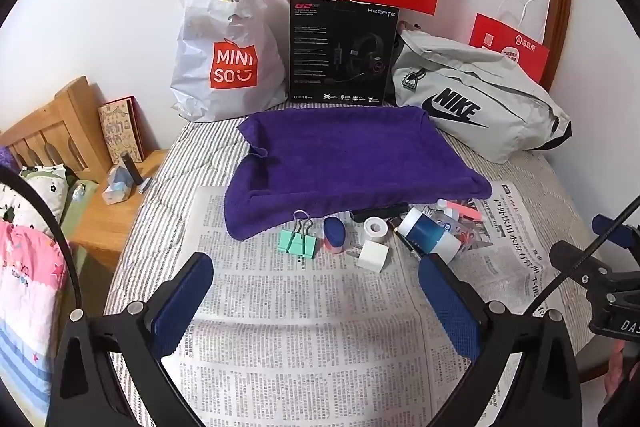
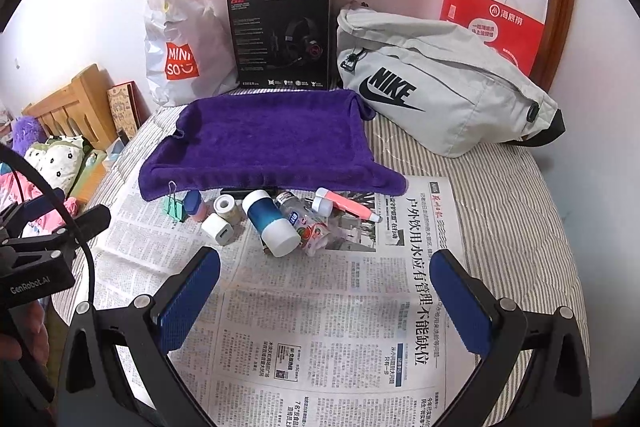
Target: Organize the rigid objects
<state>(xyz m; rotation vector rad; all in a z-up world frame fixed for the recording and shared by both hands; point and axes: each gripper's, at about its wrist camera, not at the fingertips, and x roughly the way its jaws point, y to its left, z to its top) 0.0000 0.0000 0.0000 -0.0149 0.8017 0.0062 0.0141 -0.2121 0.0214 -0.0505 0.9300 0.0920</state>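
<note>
Striped bedding fills both wrist views, with newspaper (image 2: 320, 327) spread over it and shopping bags, a headset box and a grey waist bag lined along the white wall at the top of the frame. At the bottom of each view, the left gripper (image 1: 316, 301) and right gripper (image 2: 326, 297) hover above the newspaper with blue-padded jaws spread wide and nothing between them. Just beyond them, at mid-frame, a row of small rigid items lies on the paper: a mint binder clip (image 1: 298, 241), a white plug adapter (image 1: 372, 253), a roll of white tape (image 1: 375, 225), a blue-and-white cylinder (image 2: 272, 223) on its side, and a pink-and-white tube (image 2: 346, 209). Behind the row, a purple towel (image 2: 264, 143) seems to be draped over a shallow tray, though its shape is hidden. Sorting looks unstarted; the next move likely calls for lowering one gripper over a single item and closing without disturbing its close neighbours.
</note>
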